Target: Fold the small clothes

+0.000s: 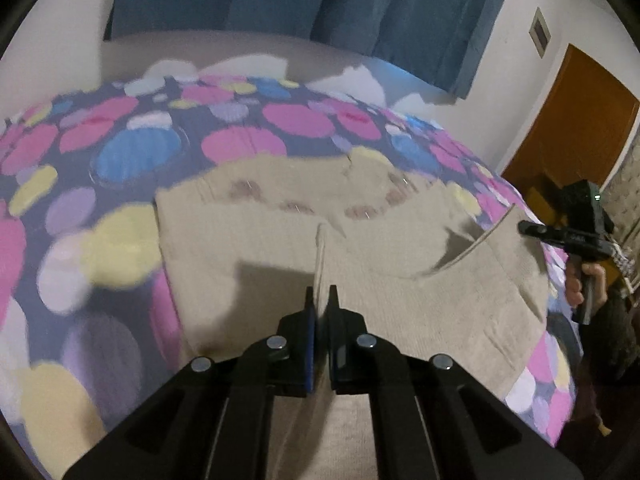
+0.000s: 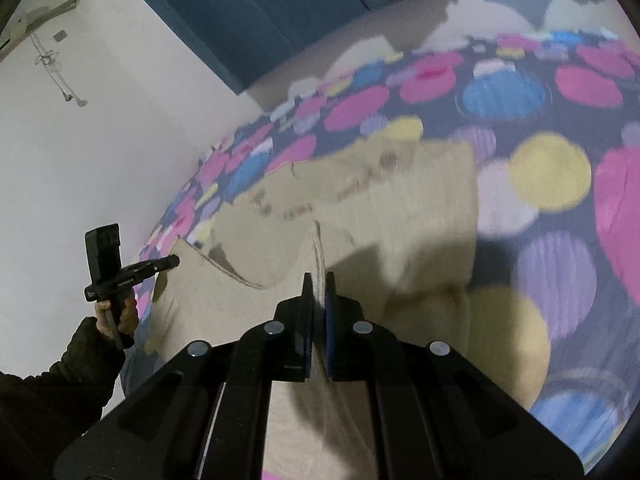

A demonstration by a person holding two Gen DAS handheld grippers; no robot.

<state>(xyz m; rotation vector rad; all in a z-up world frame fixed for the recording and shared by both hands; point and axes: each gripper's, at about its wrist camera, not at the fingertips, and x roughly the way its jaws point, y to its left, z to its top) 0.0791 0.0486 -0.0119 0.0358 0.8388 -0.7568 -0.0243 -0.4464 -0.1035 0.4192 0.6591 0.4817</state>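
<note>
A beige knit garment (image 1: pixel 260 240) with a faded pinkish pattern lies on a bedspread with coloured circles (image 1: pixel 120 152). My left gripper (image 1: pixel 321 300) is shut on the garment's near edge and lifts it into a ridge. My right gripper (image 2: pixel 319 286) is shut on the same edge of the garment (image 2: pixel 432 200) further along. Each gripper shows in the other's view: the right one (image 1: pixel 524 227) at the right of the left wrist view, the left one (image 2: pixel 174 261) at the left of the right wrist view. The cloth sags between them.
The bed fills most of both views. Blue curtains (image 1: pixel 320 0) hang behind it, with white pillows (image 1: pixel 240 66) at the far edge. A white wall (image 2: pixel 100 140) and a brown door (image 1: pixel 572 120) stand beside the bed.
</note>
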